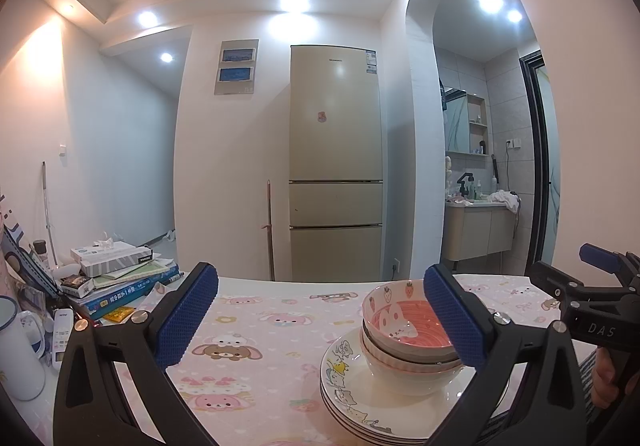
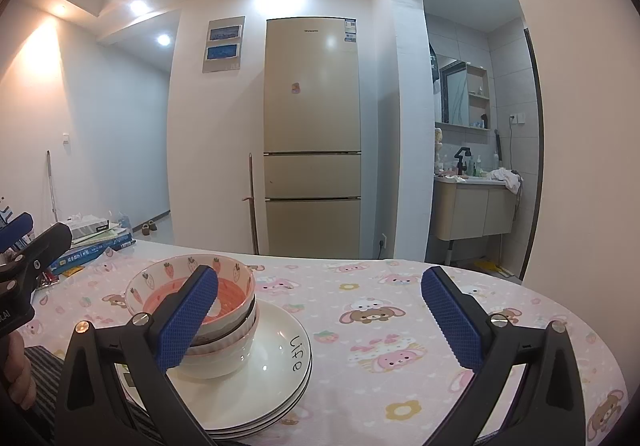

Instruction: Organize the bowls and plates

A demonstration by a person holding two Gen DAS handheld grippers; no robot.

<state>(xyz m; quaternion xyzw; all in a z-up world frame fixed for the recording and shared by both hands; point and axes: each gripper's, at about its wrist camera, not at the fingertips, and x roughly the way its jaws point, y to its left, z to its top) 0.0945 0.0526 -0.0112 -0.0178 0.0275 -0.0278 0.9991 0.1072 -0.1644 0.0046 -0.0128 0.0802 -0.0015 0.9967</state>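
Both hand-held grippers are spread wide and hold nothing: the left hand-held gripper [image 1: 320, 320] and the right hand-held gripper [image 2: 320, 316]. The bowls [image 1: 408, 342] sit nested on a stack of plates [image 1: 344, 394] at the lower right of the left view, resting on the surface [image 2: 360, 310] with its pink cartoon cloth. Books [image 1: 124, 286] lie at the left edge.
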